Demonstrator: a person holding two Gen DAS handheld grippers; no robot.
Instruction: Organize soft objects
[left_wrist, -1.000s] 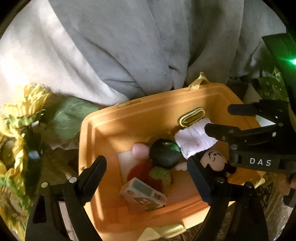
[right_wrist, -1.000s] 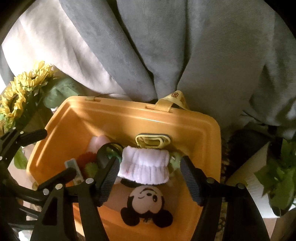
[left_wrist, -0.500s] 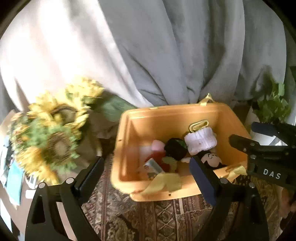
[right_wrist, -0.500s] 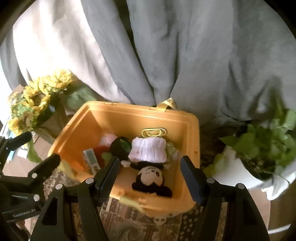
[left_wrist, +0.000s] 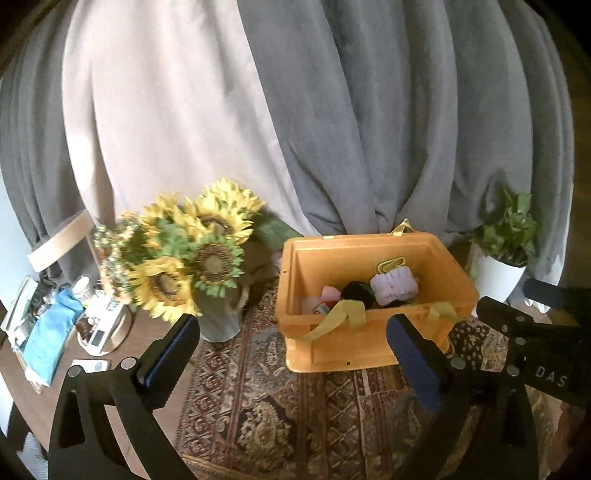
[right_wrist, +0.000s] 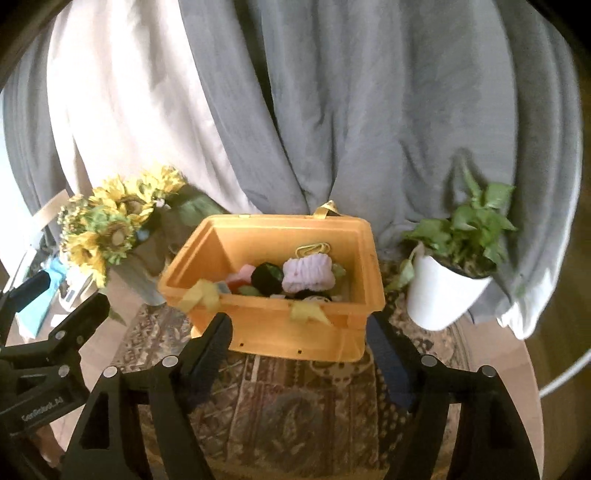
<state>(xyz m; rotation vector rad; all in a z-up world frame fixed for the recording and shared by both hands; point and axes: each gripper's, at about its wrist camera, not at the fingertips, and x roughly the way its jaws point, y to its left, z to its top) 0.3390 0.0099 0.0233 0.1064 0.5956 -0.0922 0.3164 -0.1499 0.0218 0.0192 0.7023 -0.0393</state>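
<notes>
An orange plastic bin (left_wrist: 369, 343) (right_wrist: 280, 328) stands on a patterned rug. Inside it lie several soft things: a pale purple scrunched cloth (left_wrist: 394, 285) (right_wrist: 308, 274), a dark round plush (left_wrist: 356, 291) (right_wrist: 266, 277), a pink piece (left_wrist: 330, 294) and a mouse doll mostly hidden behind the near wall. My left gripper (left_wrist: 295, 354) is open and empty, back from the bin's near wall. My right gripper (right_wrist: 301, 345) is open and empty, also in front of the bin. The right gripper shows at the right edge of the left wrist view (left_wrist: 535, 332).
A vase of sunflowers (left_wrist: 184, 254) (right_wrist: 110, 229) stands left of the bin. A potted green plant in a white pot (right_wrist: 447, 291) (left_wrist: 498, 273) stands on its right. Grey and beige curtains (left_wrist: 295, 110) hang behind. Clutter and a blue cloth (left_wrist: 48, 343) lie at far left.
Both grippers have pulled back and up from the bin. The bin now looks smaller and farther away, and the flowers, plant and rug have come into view.
</notes>
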